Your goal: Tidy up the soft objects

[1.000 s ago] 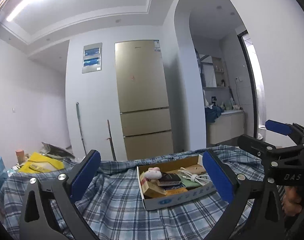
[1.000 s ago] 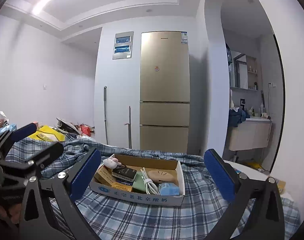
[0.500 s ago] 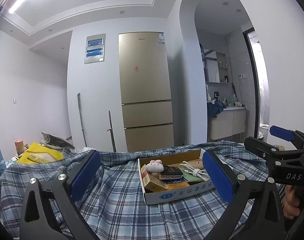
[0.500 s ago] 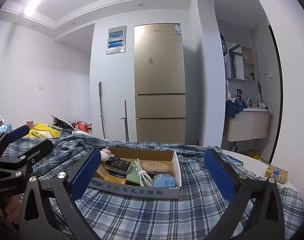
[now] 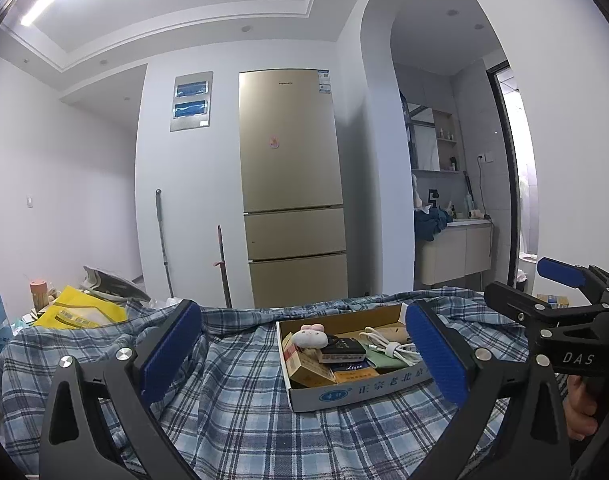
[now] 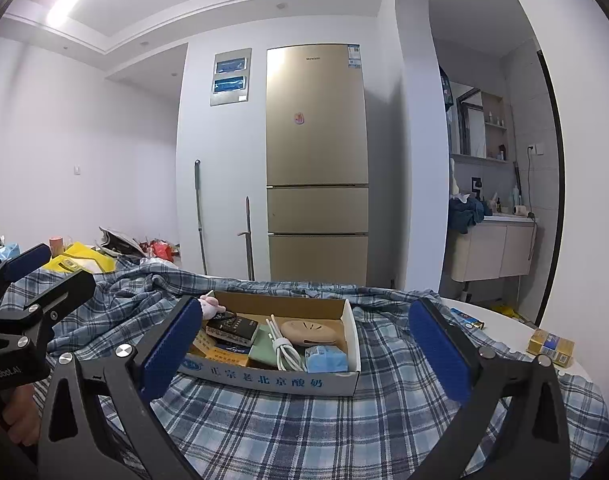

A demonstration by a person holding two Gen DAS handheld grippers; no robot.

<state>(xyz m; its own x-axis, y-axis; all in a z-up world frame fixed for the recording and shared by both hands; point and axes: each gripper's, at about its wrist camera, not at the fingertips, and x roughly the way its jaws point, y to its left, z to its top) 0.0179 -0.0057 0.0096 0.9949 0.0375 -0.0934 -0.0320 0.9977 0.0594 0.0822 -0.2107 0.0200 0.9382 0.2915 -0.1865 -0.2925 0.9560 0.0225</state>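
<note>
A small white plush toy (image 5: 312, 335) with pink ears sits at the far left corner of an open cardboard box (image 5: 356, 392), resting on top of small packets and a dark booklet. Beside it in the box lie a coiled white cable (image 6: 282, 345), a green pouch, a tan oval case (image 6: 310, 332) and a folded blue face mask (image 6: 326, 359). The box rests on a blue plaid cloth (image 5: 240, 392) covering a table. The left gripper (image 5: 302, 354) hovers above the cloth, its blue-padded jaws wide apart and holding nothing; the toy lies ahead, between them, untouched. The right gripper (image 6: 304, 350) is likewise spread and bare, the box framed between its pads. A gold refrigerator (image 6: 316, 160) stands behind.
</note>
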